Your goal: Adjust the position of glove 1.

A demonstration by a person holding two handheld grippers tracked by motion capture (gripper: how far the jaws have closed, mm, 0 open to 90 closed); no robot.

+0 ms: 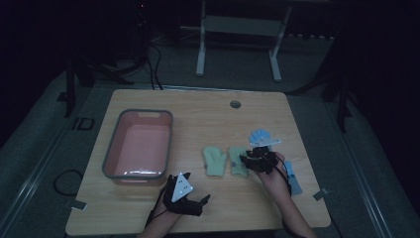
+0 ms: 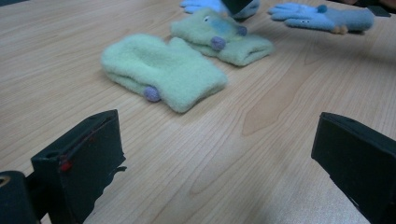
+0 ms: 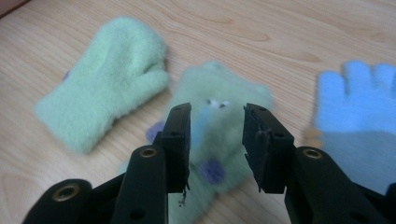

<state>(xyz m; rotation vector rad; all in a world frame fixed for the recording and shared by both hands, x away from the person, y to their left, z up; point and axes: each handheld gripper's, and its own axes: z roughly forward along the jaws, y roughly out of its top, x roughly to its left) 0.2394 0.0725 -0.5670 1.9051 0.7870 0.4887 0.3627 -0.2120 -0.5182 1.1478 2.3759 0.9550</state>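
Hovering right gripper jaws parted over green mitten, second mitten beside, blue glove near, left gripper jaws apart.

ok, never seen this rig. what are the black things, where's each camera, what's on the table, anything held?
No robot here: a person at a wooden table holds a hand-held two-jaw gripper in each hand. The high view looks down from above the person's side; the forearms come in at the bottom. The left gripper sits near the table's front edge, jaws wide apart, holding nothing. The right gripper is over the mittens.

The other two pictures come from cameras riding on the grippers, looking along their black jaws. In the right gripper view the jaws stand apart on either side of a green mitten with purple dots; they do not look closed on it.

On the table: a pink bin with a grey rim, a second, plain-side-up green mitten, and two blue gloves.
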